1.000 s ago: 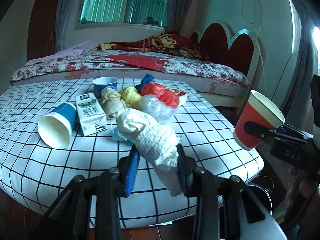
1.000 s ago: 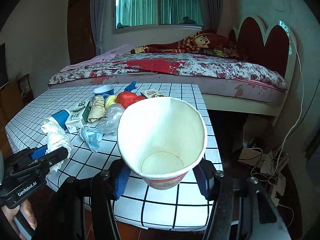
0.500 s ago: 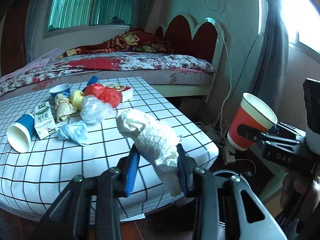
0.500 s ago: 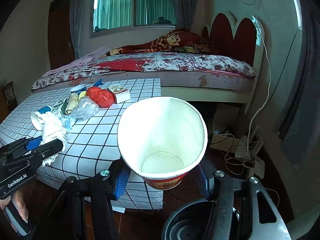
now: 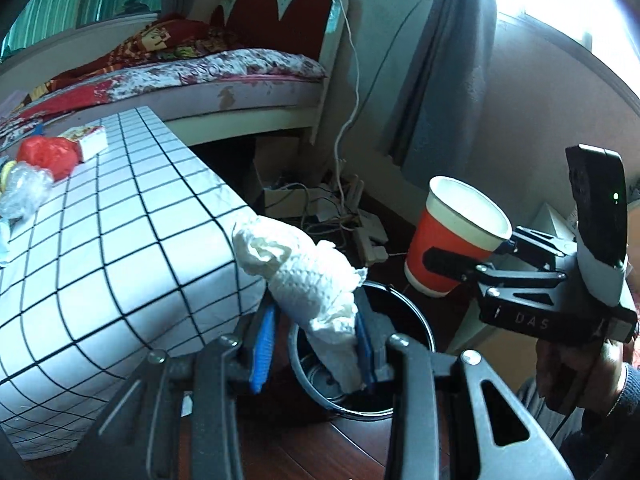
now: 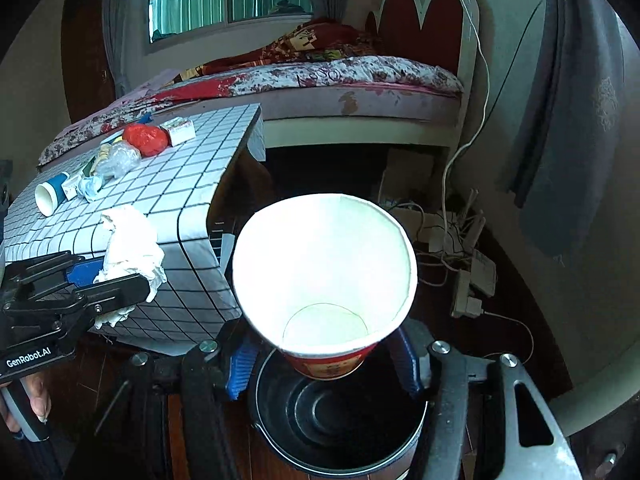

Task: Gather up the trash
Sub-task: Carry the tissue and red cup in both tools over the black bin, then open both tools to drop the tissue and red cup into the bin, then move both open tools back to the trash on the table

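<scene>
Biggest thing in the room is the bed [image 6: 328,76] at the far side, floral quilted cover, with a scalloped dark red headboard [image 6: 424,24] trimmed in white. Nearer on the left sits the table [image 6: 168,208], draped in a smooth white cloth with a black grid pattern that curves down over the edge. The floor is dark reddish wood, and a messy tangle of cables and power strips [image 6: 460,252] lies by the right wall.

Down on the floor just past the table's corner is the black round trash bin [image 6: 340,412], smooth inside with ringed ridges at the bottom.

The right gripper [image 6: 324,360] is clamped on the red paper cup [image 6: 324,272], which is cone-shaped with a white inside, held right over the bin. The left gripper [image 5: 316,344] is squeezed on a crumpled white tissue wad [image 5: 308,280], bumpy embossed texture, also hanging above the bin's rim.

Back on the table farther left: a shiny red plastic bag [image 6: 145,139], a small printed box [image 6: 180,130], a crinkly clear bag [image 6: 118,160] and a blue paper cup [image 6: 50,196] lying on its side.
</scene>
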